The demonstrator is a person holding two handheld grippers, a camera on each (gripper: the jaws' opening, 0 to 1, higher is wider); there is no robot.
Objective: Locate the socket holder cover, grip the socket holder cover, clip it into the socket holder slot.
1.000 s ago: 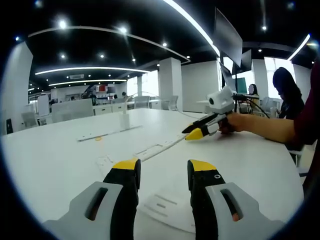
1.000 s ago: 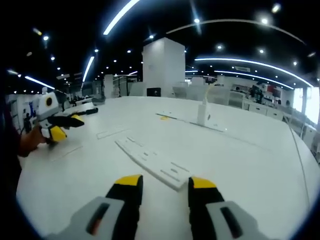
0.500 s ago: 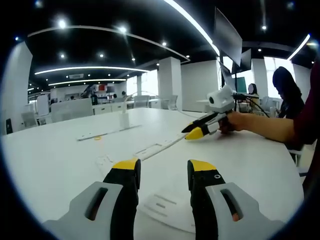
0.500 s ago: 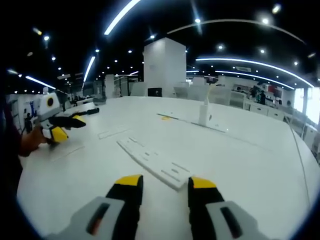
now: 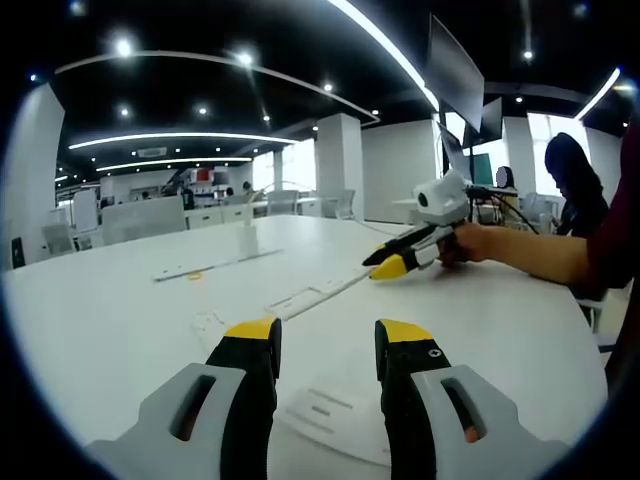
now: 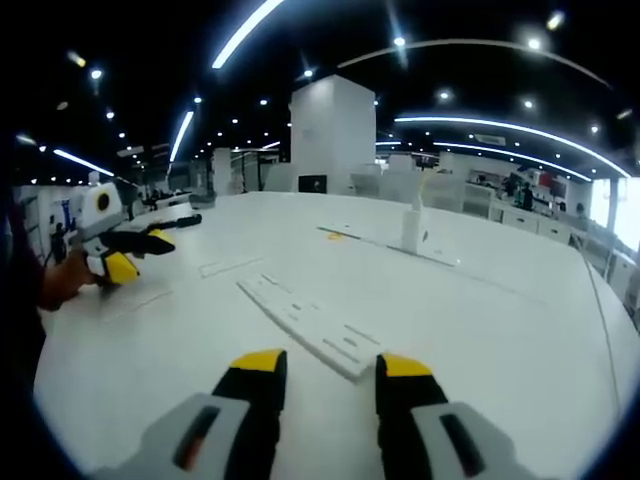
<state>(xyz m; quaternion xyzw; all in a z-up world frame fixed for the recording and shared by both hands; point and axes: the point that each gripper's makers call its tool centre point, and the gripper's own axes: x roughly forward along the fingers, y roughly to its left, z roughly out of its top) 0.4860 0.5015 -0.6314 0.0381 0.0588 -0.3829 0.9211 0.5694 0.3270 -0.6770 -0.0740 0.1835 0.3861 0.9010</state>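
Observation:
A long white slotted strip [image 6: 305, 322], apparently the socket holder, lies flat on the white table [image 6: 500, 330] just ahead of my right gripper [image 6: 330, 365], which is open and holds nothing. The same strip [image 5: 320, 295] lies ahead of my left gripper [image 5: 328, 335], also open and empty. Below the left jaws lies a flat white plate with slots [image 5: 330, 415]; I cannot tell whether it is the cover. A hand holds the right gripper [image 5: 400, 262] low over the table at the right, near the strip's far end. The left gripper [image 6: 125, 250] appears at the left.
A second long white strip [image 5: 215, 267] with a small yellow piece [image 5: 197, 277] lies farther back beside an upright white block [image 5: 247, 240]. A small flat white piece [image 6: 228, 266] lies left of the slotted strip. A person [image 5: 575, 200] sits at the far right.
The right gripper view has drifted very slightly. Both grippers stay open and the parts on the table have not moved.

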